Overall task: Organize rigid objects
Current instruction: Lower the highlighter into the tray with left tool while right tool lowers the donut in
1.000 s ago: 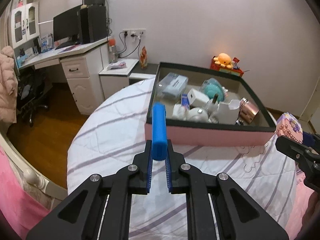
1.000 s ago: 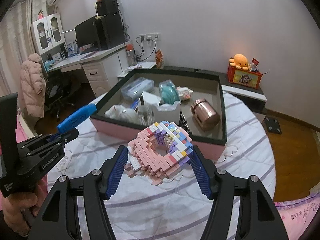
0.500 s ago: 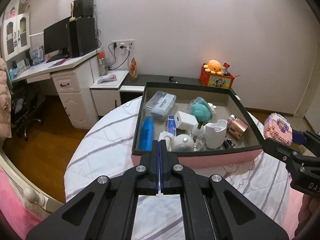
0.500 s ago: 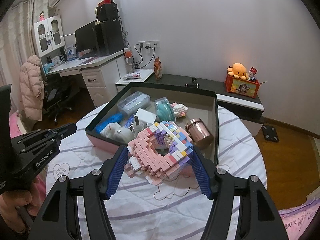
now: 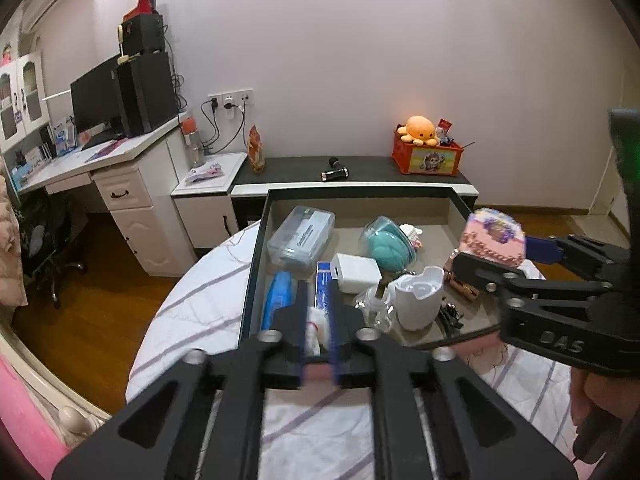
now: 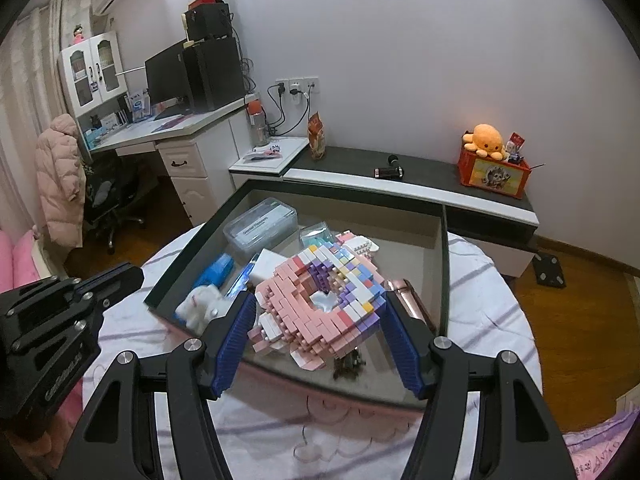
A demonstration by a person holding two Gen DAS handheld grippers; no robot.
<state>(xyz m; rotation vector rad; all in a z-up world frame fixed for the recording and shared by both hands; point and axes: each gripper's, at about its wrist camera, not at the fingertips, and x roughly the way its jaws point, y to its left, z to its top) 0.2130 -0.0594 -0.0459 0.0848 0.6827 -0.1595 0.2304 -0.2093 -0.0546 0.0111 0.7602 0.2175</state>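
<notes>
Carrying the brick model over the storage box

I am holding the pink and purple brick model (image 6: pixel 320 300) between the right gripper (image 6: pixel 320 332) fingers, hanging above the box (image 6: pixel 444 248) near its front edge. It is looking stiff but knobbly and likely to shed bricks, so I am squeezing its flat sides. The left gripper (image 5: pixel 320 328) fingers are just parting, holding nothing, over a blue case (image 5: pixel 276 300) and glossy plastic clutter on the striped worktop (image 5: pixel 192 320).

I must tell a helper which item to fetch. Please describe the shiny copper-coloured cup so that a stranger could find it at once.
Find the big box with dark rim on the round table. The cup lies on its side by the box's right wall, near the front, partly hidden behind the pink block model. It is the only shiny metal thing there.
</notes>
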